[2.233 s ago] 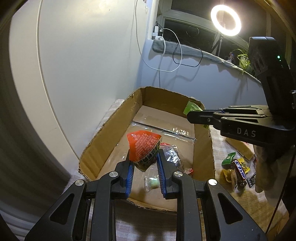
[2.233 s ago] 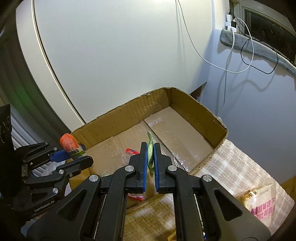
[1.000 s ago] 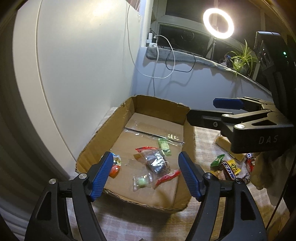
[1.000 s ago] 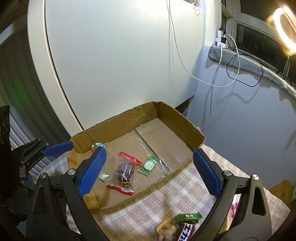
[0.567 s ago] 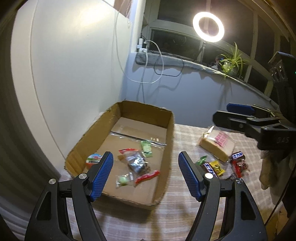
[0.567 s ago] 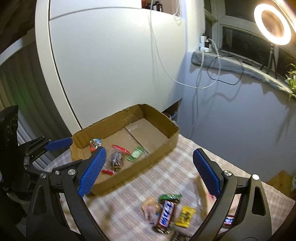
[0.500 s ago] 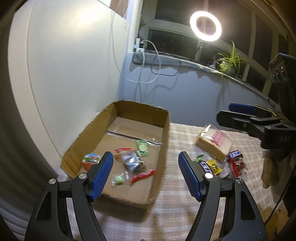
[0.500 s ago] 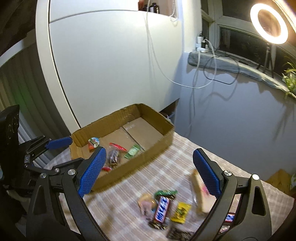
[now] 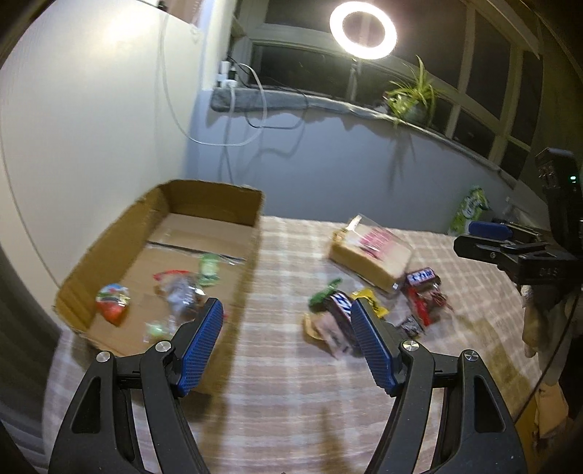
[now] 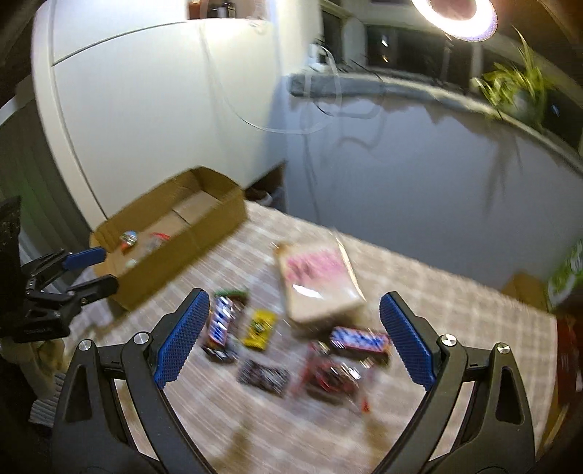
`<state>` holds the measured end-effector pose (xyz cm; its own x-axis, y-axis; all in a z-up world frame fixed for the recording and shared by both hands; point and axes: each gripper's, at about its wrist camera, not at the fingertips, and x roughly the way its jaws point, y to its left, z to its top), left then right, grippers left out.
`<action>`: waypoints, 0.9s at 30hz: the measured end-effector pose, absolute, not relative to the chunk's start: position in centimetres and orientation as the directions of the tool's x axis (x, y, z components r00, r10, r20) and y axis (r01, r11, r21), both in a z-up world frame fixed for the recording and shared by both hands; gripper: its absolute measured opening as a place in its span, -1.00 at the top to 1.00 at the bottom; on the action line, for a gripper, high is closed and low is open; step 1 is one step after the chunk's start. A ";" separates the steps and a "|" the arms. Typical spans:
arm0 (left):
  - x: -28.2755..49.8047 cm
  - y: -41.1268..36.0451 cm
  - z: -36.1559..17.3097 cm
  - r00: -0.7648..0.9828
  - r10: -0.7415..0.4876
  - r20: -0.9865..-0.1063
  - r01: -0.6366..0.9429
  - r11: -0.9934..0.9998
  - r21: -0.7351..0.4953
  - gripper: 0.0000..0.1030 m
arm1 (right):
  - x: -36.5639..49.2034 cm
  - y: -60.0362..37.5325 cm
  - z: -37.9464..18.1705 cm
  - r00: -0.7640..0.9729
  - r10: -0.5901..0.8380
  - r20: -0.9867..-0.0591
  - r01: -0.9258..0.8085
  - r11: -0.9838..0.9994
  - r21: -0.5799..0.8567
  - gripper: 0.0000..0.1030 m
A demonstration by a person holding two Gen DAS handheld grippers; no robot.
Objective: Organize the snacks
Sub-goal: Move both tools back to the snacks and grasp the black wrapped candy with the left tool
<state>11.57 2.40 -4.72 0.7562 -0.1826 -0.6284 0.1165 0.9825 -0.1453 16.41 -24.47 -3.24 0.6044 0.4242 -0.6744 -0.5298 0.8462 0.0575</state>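
An open cardboard box (image 9: 109, 237) (image 10: 189, 262) lies at the left of the checked tablecloth and holds several small snacks, among them an orange-red pack (image 9: 113, 300). Loose snacks lie to its right: a bagged bread slice (image 9: 371, 251) (image 10: 317, 280), Snickers bars (image 10: 359, 341) (image 9: 340, 310), a yellow pack (image 10: 259, 328), a red wrapper (image 10: 328, 375). My left gripper (image 9: 284, 335) is open and empty above the cloth, between box and pile. My right gripper (image 10: 291, 335) is open and empty over the loose pile.
A ring light (image 9: 362, 29) and a potted plant (image 9: 411, 94) stand on the window ledge behind. A white cable (image 9: 218, 109) hangs down the wall. A green bag (image 9: 470, 209) stands at the table's far right edge. The white wall rises close behind the box.
Both grippers let go of their snacks into the box, opened wide, and swung right away from it. The loose snack pile has come into view under them.
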 end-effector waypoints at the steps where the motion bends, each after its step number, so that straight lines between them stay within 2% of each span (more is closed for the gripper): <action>1: 11.6 1.8 -4.9 0.750 -0.194 -0.633 0.130 0.981 -0.148 -0.39 | 16.5 -25.2 -3.6 0.601 0.417 -0.682 -0.517 0.853 0.065 -0.87; 6: 12.1 -1.4 -5.8 0.706 -0.250 -0.662 0.213 0.967 -0.138 -0.13 | 17.6 -28.3 -5.8 0.561 0.391 -0.730 -0.456 0.882 0.121 -0.87; 9: 12.6 -3.7 -6.5 0.662 -0.305 -0.685 0.285 0.947 -0.146 -0.05 | 18.5 -29.2 -7.2 0.501 0.422 -0.756 -0.433 0.878 0.204 -0.87; 17: 14.7 -8.3 -7.9 0.544 -0.399 -0.738 0.445 0.883 -0.150 -0.04 | 20.0 -29.7 -10.6 0.400 0.467 -0.789 -0.391 0.865 0.313 -0.84; 25: 16.2 -11.5 -10.2 0.482 -0.380 -0.790 0.533 0.842 -0.080 -0.04 | 20.6 -28.4 -11.7 0.383 0.453 -0.805 -0.404 0.866 0.295 -0.84; 27: 16.5 -12.0 -10.6 0.478 -0.365 -0.799 0.546 0.836 -0.056 0.09 | 20.9 -28.2 -11.9 0.380 0.445 -0.811 -0.403 0.869 0.288 -0.84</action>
<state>16.46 -11.97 -10.56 0.4778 -0.3654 -0.7989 0.5458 0.8361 -0.0560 20.93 -28.16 -11.93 0.3795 0.4450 -0.8111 -0.4029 0.8687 0.2881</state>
